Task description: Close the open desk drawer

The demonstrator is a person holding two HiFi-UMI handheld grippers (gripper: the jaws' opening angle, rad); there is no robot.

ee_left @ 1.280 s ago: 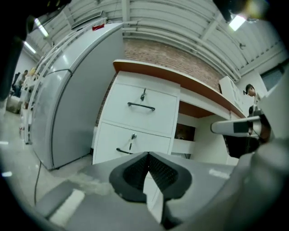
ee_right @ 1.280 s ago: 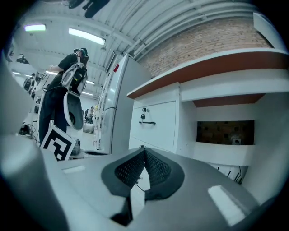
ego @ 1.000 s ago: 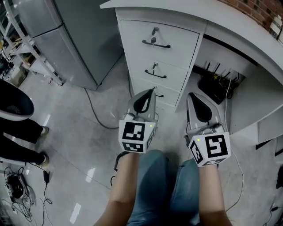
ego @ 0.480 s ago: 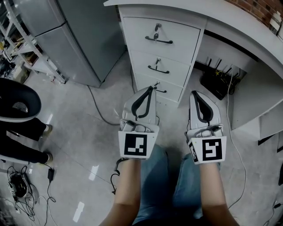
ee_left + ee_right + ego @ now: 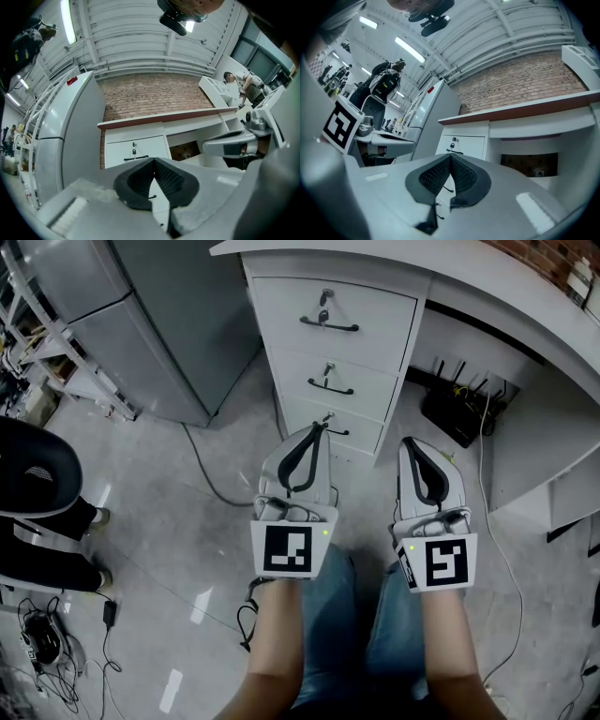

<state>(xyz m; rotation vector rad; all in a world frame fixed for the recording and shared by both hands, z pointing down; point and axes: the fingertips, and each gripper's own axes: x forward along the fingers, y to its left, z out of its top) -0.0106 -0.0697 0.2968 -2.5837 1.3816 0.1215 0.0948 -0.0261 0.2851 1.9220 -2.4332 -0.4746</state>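
Bright, even indoor light falls from long white ceiling tube lamps [image 5: 65, 21], leaving small glare patches on the glossy grey floor [image 5: 192, 606]. The recess under the curved white bench [image 5: 525, 310] lies in shadow. The head view is sharp. Both gripper views bend strongly outward, with black corners and a soft near foreground.

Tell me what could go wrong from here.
1. The shut left gripper points at the bottom drawer near its handle; a push could glance off it.
2. Keys hang from the locks above; a rising gripper might snag them.
3. The router sits under the desk, just right of the right gripper in the head view; sideways drift could knock it.
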